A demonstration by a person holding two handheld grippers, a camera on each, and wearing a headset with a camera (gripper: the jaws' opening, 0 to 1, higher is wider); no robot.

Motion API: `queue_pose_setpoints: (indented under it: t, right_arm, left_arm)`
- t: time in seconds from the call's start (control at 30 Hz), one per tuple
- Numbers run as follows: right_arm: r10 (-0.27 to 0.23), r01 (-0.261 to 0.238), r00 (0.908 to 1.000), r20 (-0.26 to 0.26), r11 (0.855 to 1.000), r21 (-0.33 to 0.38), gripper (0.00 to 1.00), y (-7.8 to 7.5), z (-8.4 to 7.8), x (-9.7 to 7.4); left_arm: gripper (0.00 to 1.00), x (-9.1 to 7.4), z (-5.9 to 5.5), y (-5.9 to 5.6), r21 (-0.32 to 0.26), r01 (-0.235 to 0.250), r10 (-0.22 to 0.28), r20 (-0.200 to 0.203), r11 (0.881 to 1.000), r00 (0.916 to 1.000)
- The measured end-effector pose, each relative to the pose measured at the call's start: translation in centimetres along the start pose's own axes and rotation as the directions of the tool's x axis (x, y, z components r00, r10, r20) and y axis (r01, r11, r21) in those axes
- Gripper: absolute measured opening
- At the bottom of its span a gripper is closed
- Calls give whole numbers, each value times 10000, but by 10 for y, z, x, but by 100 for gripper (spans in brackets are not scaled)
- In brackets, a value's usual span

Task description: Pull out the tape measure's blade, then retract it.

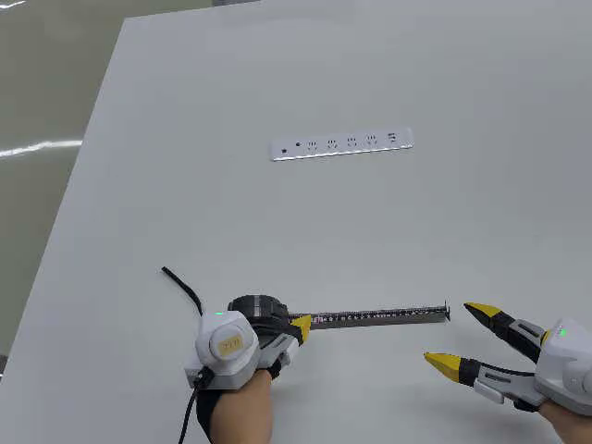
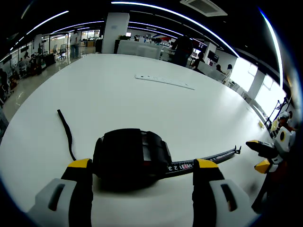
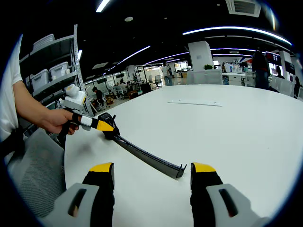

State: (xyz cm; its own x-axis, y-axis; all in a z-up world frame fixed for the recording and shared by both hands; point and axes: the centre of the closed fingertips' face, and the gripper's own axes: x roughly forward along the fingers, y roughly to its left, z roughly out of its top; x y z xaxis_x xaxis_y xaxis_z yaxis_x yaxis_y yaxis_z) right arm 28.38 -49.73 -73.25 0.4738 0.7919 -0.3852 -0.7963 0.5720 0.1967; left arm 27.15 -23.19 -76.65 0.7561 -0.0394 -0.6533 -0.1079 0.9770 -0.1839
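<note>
The black tape measure [image 1: 257,309] lies on the white table with my left gripper [image 1: 277,338] shut on its case [image 2: 130,158]. Its blade [image 1: 379,317] is drawn out to the right and rests flat, ending in a hook [image 1: 448,312]. My right gripper [image 1: 460,336] stands open just right of that hook, apart from it. In the right gripper view the hook [image 3: 180,171] lies a little ahead of the right gripper [image 3: 152,168], between its spread jaws. A black strap [image 1: 182,287] trails left of the case.
A white power strip [image 1: 340,144] lies farther back on the table [image 1: 444,222]. The table's left edge [image 1: 69,185] runs diagonally, with floor beyond. Office desks, shelves and people stand in the background of both gripper views.
</note>
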Motion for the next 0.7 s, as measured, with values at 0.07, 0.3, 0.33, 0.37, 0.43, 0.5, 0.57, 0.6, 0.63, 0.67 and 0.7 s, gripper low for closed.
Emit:
queue_pose_setpoints:
  t: [0.07, 0.3, 0.33, 0.37, 0.43, 0.5, 0.57, 0.6, 0.63, 0.67, 0.7]
  right_arm:
    - [21, -21, 10000, -6, 10000, -15, 66, 0, 0, 1]
    - [20, -20, 10000, 8, 9999, -120, 65, -2, -1, 4]
    - [26, -25, 10000, 11, 10000, -97, 64, -3, -1, 4]
    - [34, -33, 10000, 16, 10000, -68, 64, -3, -1, 4]
    - [47, -47, 10000, -13, 9999, -103, 64, -4, -2, 5]
    - [55, -55, 10000, -12, 9999, -106, 64, -5, -2, 5]
    - [1, -1, 10000, 3, 9998, -182, 62, -6, -1, 5]
    - [20, -20, 10000, 11, 9999, -167, 61, -7, -1, 5]
    - [52, -52, 10000, -2, 9999, -142, 61, -6, -2, 6]
    - [66, -66, 10000, -44, 9998, -190, 61, -6, -3, 6]
    - [92, -93, 9999, -74, 9997, -207, 61, -7, -3, 7]
  left_arm:
    - [86, 1, 0, -1, -86, -27, 27, -43, 10000, 10000]
    - [86, 4, 0, 1, -357, -190, 186, -117, 9992, 9998]
    - [86, 4, 0, 1, -448, -218, 213, -123, 9988, 9997]
    - [86, 4, 0, 1, -455, -231, 226, -118, 9987, 9997]
    - [86, 5, -1, 2, -505, -277, 269, -169, 9983, 9995]
    - [85, 5, -2, 3, -546, -301, 289, -238, 9981, 9993]
    - [85, 5, -1, 3, -640, -327, 313, -229, 9974, 9992]
    - [84, 5, -1, 4, -648, -336, 321, -235, 9973, 9992]
    - [84, 6, -1, 4, -642, -345, 330, -241, 9973, 9992]
    - [84, 6, -1, 4, -639, -372, 356, -255, 9973, 9990]
    - [84, 6, -2, 5, -667, -389, 372, -269, 9970, 9989]
